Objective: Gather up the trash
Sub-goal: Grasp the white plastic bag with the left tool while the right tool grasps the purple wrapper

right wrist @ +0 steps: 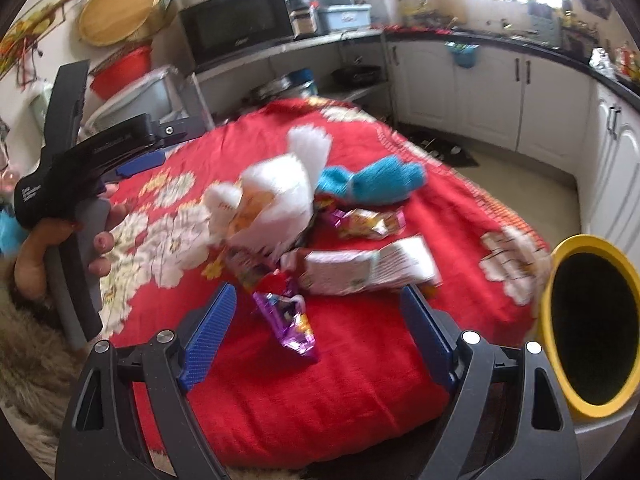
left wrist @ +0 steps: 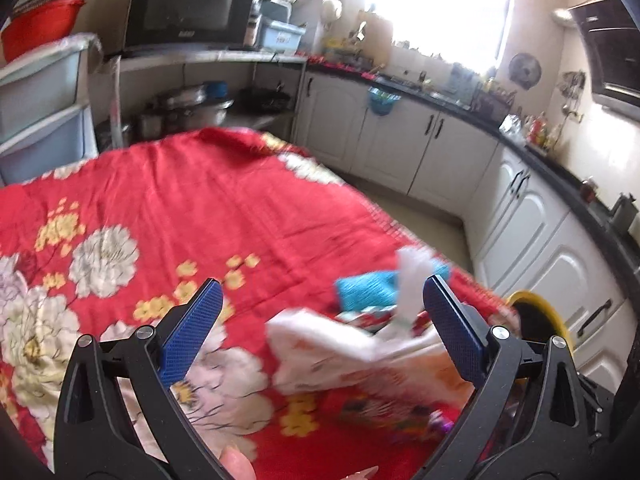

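Observation:
A heap of trash lies on the red flowered cloth (right wrist: 360, 360): a crumpled white plastic bag (right wrist: 272, 200), a gold wrapper (right wrist: 368, 222), a white packet (right wrist: 360, 268) and a purple wrapper (right wrist: 288, 320). My right gripper (right wrist: 318, 332) hangs open just above the purple wrapper, which shows between the blue pads without touching them. My left gripper (left wrist: 326, 320) is open too, over the white bag (left wrist: 320, 344); its right pad is close to the bag's upright tail. A yellow-rimmed bin (right wrist: 588, 328) stands off the table's right corner.
A blue knitted cloth (right wrist: 372, 180) lies behind the heap. A hand (right wrist: 100, 240) holds the left gripper at the left of the right wrist view. White cabinets (left wrist: 400, 148) and a dark counter run along the far right; a microwave (left wrist: 188, 8) and grey drawers (left wrist: 40, 120) stand behind the table.

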The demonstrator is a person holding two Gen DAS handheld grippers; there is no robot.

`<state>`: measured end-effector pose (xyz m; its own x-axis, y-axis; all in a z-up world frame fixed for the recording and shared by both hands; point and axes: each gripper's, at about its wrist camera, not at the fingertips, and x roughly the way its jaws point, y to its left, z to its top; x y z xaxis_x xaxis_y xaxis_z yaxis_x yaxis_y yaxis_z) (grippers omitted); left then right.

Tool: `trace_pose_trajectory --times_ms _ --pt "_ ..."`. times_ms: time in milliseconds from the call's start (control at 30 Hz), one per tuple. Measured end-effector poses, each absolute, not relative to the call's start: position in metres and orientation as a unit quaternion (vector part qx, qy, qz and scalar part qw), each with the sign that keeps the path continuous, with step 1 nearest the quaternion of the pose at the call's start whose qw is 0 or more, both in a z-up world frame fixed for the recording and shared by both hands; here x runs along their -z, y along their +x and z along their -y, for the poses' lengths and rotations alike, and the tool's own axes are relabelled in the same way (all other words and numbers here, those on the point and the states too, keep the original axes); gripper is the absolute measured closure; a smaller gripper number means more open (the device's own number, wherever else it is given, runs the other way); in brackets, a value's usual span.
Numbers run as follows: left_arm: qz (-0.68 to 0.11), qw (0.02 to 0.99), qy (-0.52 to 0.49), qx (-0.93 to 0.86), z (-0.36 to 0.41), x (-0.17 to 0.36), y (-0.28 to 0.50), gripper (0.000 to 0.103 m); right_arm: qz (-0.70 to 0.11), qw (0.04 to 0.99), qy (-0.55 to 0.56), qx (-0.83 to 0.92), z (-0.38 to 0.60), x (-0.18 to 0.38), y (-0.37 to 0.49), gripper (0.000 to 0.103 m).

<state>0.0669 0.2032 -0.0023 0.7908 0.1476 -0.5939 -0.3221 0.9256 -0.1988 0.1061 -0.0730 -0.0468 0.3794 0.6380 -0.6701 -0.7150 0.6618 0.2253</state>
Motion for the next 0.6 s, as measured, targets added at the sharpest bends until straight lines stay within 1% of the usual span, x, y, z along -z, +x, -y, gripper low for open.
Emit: trace_pose_trajectory --times_ms 100,233,367,467,533,600 --pt "-0.322 0.925 -0.163 -0.122 -0.217 0.022 0.064 0.011 -0.392 0.816 -0.063 -0.42 0.061 0.058 0.103 0.022" --pt "-0.352 0.903 -0.227 -0.093 -0.234 0.051 0.063 0.011 -0.401 0.807 -0.08 -0.425 0.049 0.072 0.101 0.022" --pt "-0.355 0.885 -0.292 -0.069 -0.246 0.067 0.067 0.011 -0.407 0.802 -0.086 -0.428 0.039 0.08 0.102 0.022" --pt "-0.35 0.881 -0.312 -0.063 -0.251 0.072 0.075 0.011 -0.413 0.796 -0.091 -0.432 0.033 0.086 0.104 0.025" --pt "-0.351 0.876 -0.326 -0.058 -0.254 0.076 0.079 0.014 -0.417 0.792 -0.093 -0.436 0.029 0.089 0.105 0.028" --pt "-0.352 0.873 -0.333 -0.055 -0.253 0.078 0.083 0.022 -0.422 0.788 -0.097 -0.437 0.026 0.094 0.106 0.033"
